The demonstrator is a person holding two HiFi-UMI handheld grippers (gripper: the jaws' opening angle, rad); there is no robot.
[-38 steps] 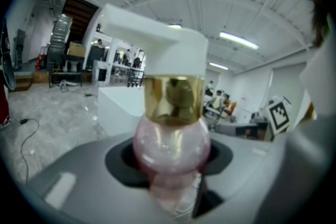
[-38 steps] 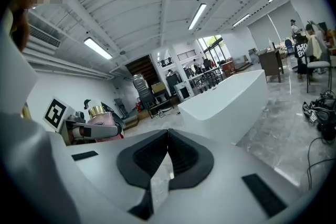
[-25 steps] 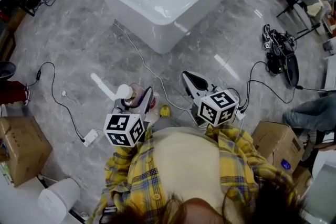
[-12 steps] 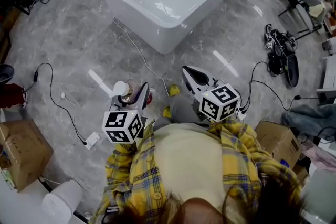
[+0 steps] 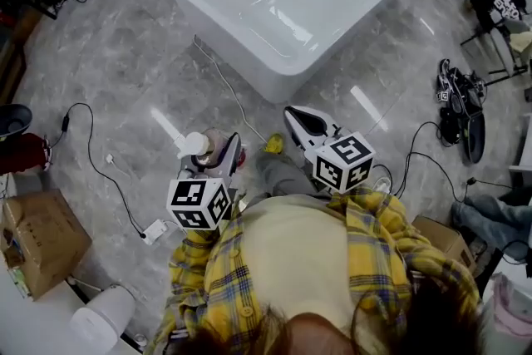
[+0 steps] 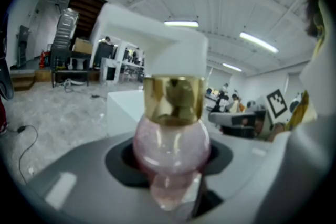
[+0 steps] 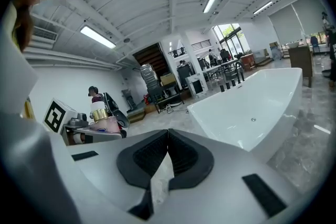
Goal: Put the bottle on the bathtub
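A pink pump bottle (image 6: 172,139) with a gold collar and a white pump head stands upright between the jaws of my left gripper (image 5: 212,152), which is shut on it; in the head view the bottle (image 5: 202,146) pokes out ahead of the marker cube. The white bathtub (image 5: 249,58) lies ahead on the grey marble floor, its near corner a short way beyond both grippers. It also fills the right side of the right gripper view as the bathtub (image 7: 273,107). My right gripper (image 5: 301,122) is shut with nothing in it, its pads touching.
Black cables (image 5: 96,158) trail over the floor at left, and a white cord (image 5: 229,91) runs from the tub's corner toward me. Cardboard boxes (image 5: 41,237) sit at left and right. A pile of black gear (image 5: 461,100) lies at right.
Both grippers have come closer to the bathtub, which now sits lower and larger in the head view. The bottle stays held in the left gripper.
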